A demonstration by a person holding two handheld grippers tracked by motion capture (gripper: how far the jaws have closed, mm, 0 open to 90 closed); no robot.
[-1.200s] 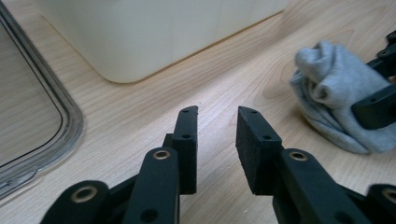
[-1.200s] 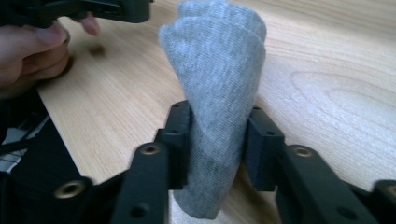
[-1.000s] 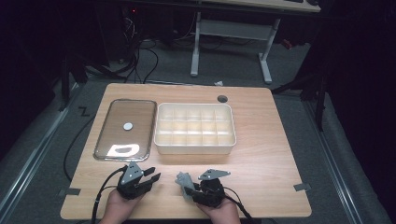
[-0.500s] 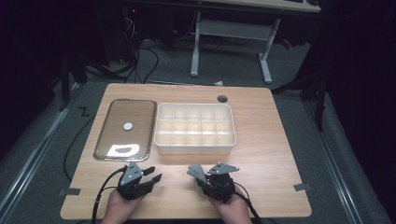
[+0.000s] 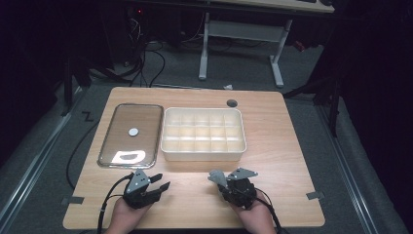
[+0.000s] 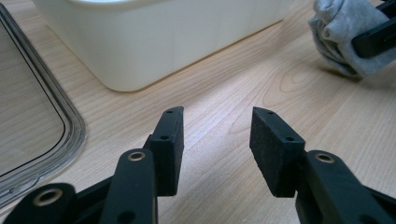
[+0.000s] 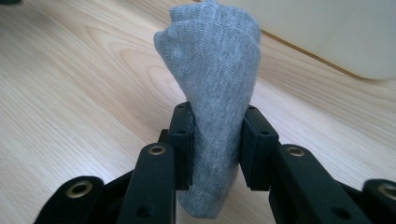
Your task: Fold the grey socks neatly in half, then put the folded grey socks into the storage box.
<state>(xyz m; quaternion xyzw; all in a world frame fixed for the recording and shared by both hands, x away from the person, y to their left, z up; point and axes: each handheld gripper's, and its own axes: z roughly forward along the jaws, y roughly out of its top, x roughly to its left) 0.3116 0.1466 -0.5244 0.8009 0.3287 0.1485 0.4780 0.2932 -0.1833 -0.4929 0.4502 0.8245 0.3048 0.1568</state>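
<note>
- Low in the high view, right of the middle, the right gripper [image 5: 225, 178] pinches a small grey sock [image 5: 216, 176], which looks like a tiny lump from up there.
- The right gripper view shows the sock [image 7: 212, 116] big and bunched, squeezed between both pads, just above the wooden table [image 7: 70, 93].
- The left gripper [image 6: 216, 140] has just been opening, with nothing between its jaws.
- The left gripper view has the white box [image 6: 154, 37] at the top and the clear lid [image 6: 32, 126] at the left edge.

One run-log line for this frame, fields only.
right gripper: shut on grey sock | left gripper: jaws just opened, nothing between | divided bin: compartments look empty | lid: beside bin
</note>
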